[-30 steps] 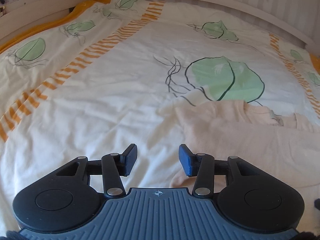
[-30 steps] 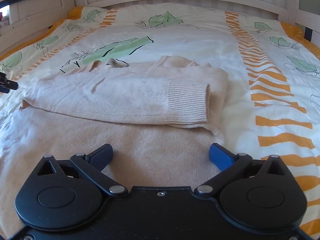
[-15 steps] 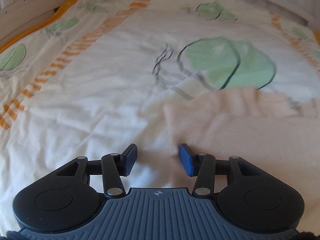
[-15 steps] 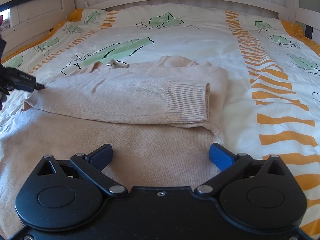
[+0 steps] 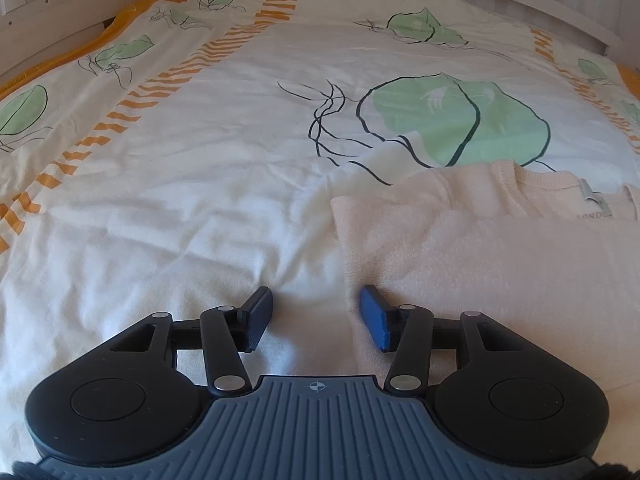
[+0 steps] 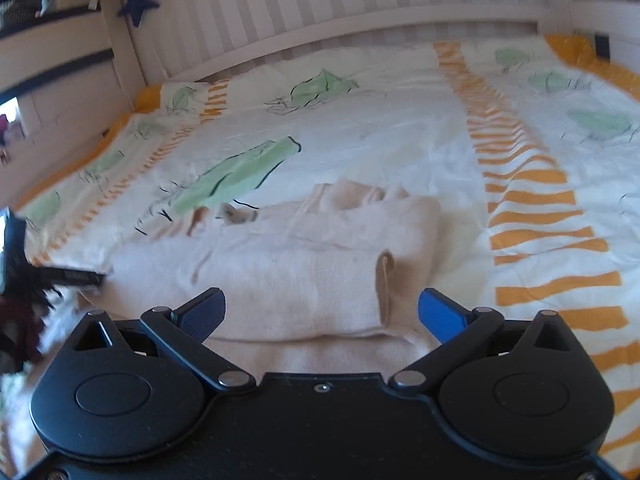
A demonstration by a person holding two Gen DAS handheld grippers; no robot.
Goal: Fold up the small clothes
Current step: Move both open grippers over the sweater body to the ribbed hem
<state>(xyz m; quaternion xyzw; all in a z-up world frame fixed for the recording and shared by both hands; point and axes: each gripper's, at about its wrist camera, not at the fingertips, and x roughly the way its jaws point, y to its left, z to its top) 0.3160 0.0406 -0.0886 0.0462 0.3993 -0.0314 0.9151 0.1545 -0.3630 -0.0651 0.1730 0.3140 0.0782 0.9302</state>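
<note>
A pale pink knit sweater (image 5: 500,264) lies flat on the bed, its neck label to the far right. My left gripper (image 5: 316,314) is open and low at the sweater's left side edge. The right fingertip (image 5: 372,312) rests by that edge, and the left one is over bare duvet. In the right wrist view the sweater (image 6: 280,280) has a sleeve folded across it, ending in a ribbed cuff (image 6: 384,284). My right gripper (image 6: 320,312) stands wide open just above this sleeve, gripping nothing. The left gripper's finger (image 6: 80,278) shows at the sweater's far left.
The duvet (image 5: 200,184) is white with green leaves and orange stripes. White wooden bed rails (image 6: 360,24) and a striped wall close off the far side. A blue star (image 6: 138,4) hangs on the corner post. A dark sleeve (image 6: 20,320) shows at the left edge.
My left gripper has dropped down to the sweater's left edge. My right gripper has risen, rolled and moved forward over the folded sleeve; both stay open.
</note>
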